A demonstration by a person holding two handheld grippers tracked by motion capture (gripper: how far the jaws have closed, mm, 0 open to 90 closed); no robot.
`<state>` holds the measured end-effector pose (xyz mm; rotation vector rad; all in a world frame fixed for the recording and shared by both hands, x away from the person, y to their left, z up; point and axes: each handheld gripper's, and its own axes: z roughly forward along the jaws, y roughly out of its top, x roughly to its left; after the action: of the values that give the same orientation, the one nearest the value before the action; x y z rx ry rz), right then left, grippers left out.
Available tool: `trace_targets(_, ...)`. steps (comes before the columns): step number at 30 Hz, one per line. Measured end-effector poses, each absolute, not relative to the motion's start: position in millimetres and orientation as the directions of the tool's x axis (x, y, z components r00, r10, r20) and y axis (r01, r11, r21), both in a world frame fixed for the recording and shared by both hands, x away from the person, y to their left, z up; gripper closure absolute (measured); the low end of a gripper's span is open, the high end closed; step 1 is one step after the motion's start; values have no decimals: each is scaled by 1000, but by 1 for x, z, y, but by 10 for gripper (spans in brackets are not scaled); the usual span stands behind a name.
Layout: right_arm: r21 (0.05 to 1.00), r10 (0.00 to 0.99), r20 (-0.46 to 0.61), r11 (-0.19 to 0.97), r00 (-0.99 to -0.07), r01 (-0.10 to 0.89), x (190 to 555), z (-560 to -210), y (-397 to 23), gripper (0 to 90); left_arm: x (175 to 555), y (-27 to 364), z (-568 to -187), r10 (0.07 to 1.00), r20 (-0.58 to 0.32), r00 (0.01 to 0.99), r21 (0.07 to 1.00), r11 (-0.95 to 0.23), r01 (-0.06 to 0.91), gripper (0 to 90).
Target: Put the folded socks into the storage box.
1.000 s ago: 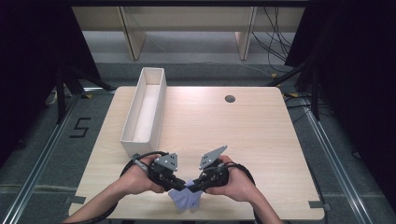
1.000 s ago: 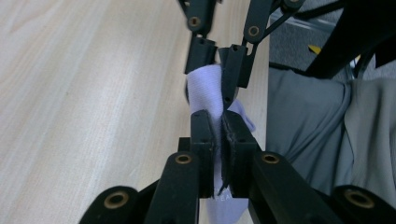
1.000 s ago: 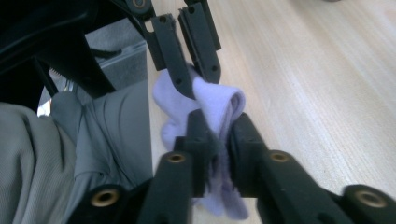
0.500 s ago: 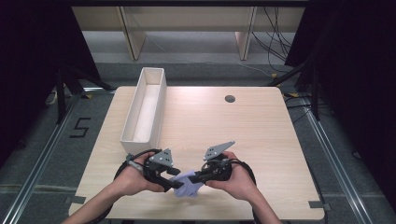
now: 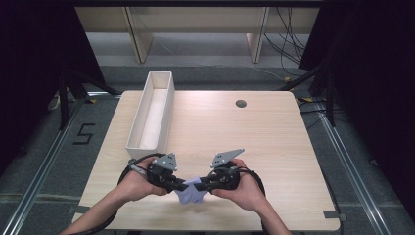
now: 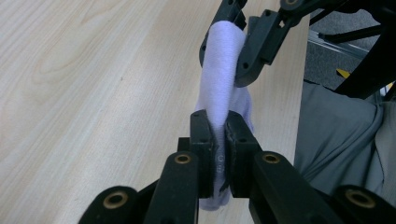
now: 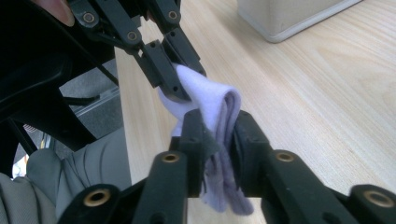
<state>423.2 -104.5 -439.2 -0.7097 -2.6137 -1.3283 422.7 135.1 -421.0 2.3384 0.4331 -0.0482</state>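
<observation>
Soft lilac fleecy cloth (image 5: pixel 192 192), folded into a thick band, long axis running L gripper (image 6: pixel 217 140) to R gripper (image 7: pixel 219 140); both clamp it, R's jaws just eased wider.

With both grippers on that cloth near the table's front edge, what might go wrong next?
1. The small pale lilac folded cloth hangs off the table's front edge; a slip could drop it to the floor.
2. The right gripper, whose jaws have just been opening, holds a thick bunch, so layers may slide free.

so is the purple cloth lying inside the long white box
No, the purple cloth hangs between the two tongs near the table's front edge, well apart from the long white box.
</observation>
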Motion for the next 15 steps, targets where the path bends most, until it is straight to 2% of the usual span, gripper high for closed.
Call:
trace_targets(1, 747, 347, 293, 498, -891, 440, 423, -437, -105, 654, 423, 137, -420, 294, -161, 942, 672, -666, 323, 834)
trace_targets(2, 747, 347, 293, 498, -891, 440, 423, -437, -105, 654, 423, 138, -419, 298, -156, 942, 675, -664, 321, 834)
trace_targets(7, 778, 389, 290, 436, -875, 452, 420, -431, -114, 546, 426, 146, -415, 322, -146, 936, 678, -656, 331, 834)
trace_targets(8, 792, 426, 268, 414, -864, 450, 420, -430, -122, 522, 426, 149, -413, 330, -136, 934, 680, -654, 330, 834)
trace_targets(15, 802, 563, 259, 327, -784, 500, 416, -436, -155, 501, 430, 159, -409, 345, -104, 933, 683, -657, 319, 833)
